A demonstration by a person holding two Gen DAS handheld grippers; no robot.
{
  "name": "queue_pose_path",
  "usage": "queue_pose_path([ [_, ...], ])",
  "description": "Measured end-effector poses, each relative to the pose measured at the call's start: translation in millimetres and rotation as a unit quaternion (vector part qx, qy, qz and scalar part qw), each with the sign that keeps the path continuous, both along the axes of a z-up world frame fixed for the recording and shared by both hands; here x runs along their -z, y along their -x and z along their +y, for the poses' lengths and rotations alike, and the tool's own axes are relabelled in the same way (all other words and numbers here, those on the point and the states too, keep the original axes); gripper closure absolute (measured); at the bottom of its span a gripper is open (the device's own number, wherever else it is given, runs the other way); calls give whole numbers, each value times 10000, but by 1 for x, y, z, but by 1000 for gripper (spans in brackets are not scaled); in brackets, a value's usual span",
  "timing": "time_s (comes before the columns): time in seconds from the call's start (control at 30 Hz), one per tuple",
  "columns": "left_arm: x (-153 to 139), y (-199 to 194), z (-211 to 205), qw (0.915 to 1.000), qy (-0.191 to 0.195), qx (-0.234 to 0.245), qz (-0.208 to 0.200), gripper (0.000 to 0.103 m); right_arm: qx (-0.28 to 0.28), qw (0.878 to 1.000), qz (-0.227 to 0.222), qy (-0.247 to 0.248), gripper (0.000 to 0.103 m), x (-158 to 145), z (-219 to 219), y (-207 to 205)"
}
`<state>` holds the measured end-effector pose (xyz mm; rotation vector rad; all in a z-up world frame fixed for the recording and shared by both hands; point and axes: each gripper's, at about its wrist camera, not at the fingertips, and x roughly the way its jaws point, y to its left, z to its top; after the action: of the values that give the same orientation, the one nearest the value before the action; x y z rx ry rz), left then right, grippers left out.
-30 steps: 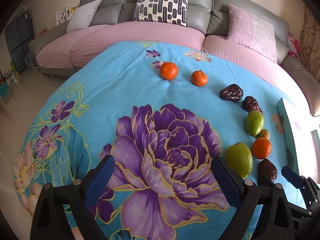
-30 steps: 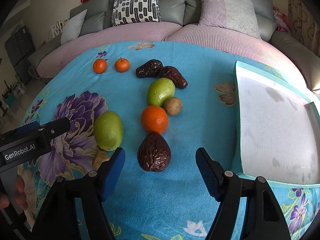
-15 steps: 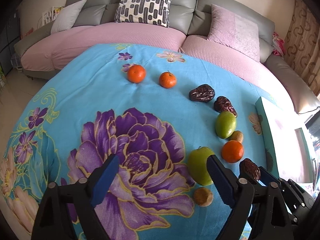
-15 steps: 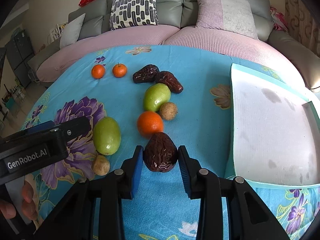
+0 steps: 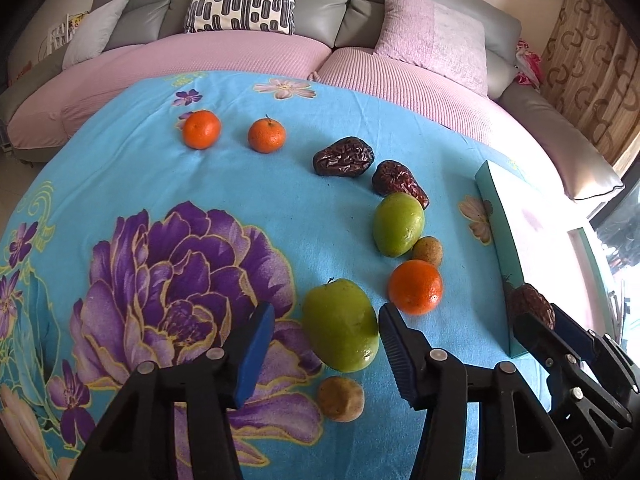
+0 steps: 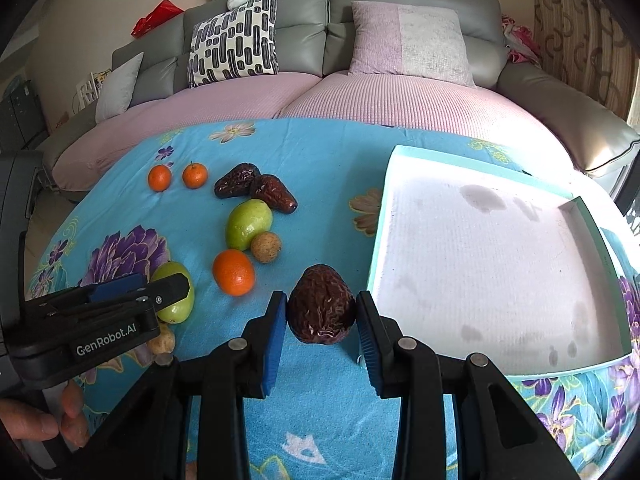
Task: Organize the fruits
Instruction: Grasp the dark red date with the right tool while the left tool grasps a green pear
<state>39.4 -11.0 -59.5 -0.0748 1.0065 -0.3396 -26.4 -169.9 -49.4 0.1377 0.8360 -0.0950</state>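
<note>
Looking at the table [image 6: 320,420] with the blue flowery cloth, the big pale tray [image 6: 480,264] on the right has nothing in it, so I'd say we're right at the start. Nearly all the fruit sits out on the cloth to the left of the tray: two green fruits, three oranges, two dark wrinkly dates at the far end of the bunch, plus a couple of small brown ones.

My right claw [image 6: 322,320] is clamped on a third date [image 6: 321,308], pads pressed to both sides, just beside the tray's near-left corner. My guess is it goes in the tray next.

My left claw [image 5: 326,344] is spread wide, straddling the nearer green fruit [image 5: 340,324]. Its right pad looks about touching; the left pad is clear, so no grip.
</note>
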Motion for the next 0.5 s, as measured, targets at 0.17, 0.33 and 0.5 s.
queue_pose_path([
  [0.17,3,0,-5,9998,149,110,94,60,132,9999,-61,0,66,-3,-10,4],
  [0.33,1,1,-3,9998,207,21,62,60,231,9997,-103,14,66,-6,-19,7],
  [0.5,-15,7,-4,9994,-16,6,-340,60,477,9985,-221,117,66,-12,-37,10],
])
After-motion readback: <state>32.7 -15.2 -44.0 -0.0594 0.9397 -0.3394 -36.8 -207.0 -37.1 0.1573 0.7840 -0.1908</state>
